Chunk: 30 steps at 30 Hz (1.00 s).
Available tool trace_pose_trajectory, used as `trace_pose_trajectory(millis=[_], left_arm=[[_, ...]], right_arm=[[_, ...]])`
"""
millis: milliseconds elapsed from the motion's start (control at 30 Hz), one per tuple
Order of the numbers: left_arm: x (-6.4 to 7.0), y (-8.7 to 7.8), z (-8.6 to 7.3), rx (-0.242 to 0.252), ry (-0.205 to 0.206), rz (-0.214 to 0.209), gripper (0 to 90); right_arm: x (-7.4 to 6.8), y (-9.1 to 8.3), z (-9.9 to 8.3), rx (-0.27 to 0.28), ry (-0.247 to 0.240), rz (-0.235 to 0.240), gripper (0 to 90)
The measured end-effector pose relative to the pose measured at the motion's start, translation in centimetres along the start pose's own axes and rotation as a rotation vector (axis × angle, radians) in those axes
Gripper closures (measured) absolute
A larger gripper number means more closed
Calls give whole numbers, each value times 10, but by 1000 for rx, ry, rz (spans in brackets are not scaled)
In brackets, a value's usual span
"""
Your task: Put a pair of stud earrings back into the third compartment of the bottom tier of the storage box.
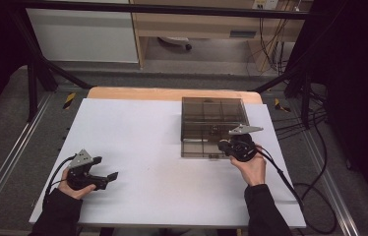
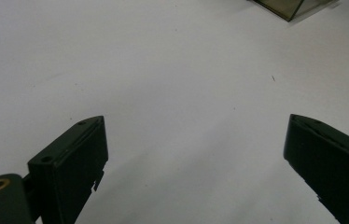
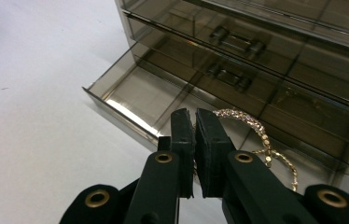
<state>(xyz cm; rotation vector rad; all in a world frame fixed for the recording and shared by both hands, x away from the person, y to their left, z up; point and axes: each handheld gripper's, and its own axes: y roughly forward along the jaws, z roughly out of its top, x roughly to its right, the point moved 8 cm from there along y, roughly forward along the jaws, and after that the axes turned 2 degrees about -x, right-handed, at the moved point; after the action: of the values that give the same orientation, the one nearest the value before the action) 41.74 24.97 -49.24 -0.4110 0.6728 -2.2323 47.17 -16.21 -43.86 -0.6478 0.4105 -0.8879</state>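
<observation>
A: What step was this?

B: Putting a chain into the organiser, by my read. The right gripper [image 3: 194, 122] was at the open bottom drawer [image 3: 130, 95] of the smoky drawer box [image 1: 212, 119], jaws pressed nearly together. A gold chain [image 3: 256, 135] with a sparkly stretch trailed from behind the jaws over the drawer front and into the tray.

A: Pinching the chain?

B: Looked like it, but the contact point sat behind the jaw pads, so call it likely, not certain.

A: Left side?

B: Left gripper [image 1: 104, 168] was well away from the drawer box, low over the white bench [image 1: 147, 147], jaws spread wide, nothing between them.

A: Next move?

B: Judgement only: lower the chain fully inside the drawer, let go, then push the drawer shut. The dangling part could snag on the drawer lip, so it needed clearing first.

A: Anything hard to see?

B: Chain ends were cut off by the right gripper's own body. The upper drawers' contents were murky through the tinted plastic. From the high view the chain was too small to make out.
</observation>
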Motion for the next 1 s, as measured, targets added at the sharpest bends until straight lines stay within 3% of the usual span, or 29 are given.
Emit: trace_pose_trajectory(millis=[1000], left_arm=[[0,0,0,-1,0,2,64]], right_arm=[[33,17,-10,-40,38,-59,864]])
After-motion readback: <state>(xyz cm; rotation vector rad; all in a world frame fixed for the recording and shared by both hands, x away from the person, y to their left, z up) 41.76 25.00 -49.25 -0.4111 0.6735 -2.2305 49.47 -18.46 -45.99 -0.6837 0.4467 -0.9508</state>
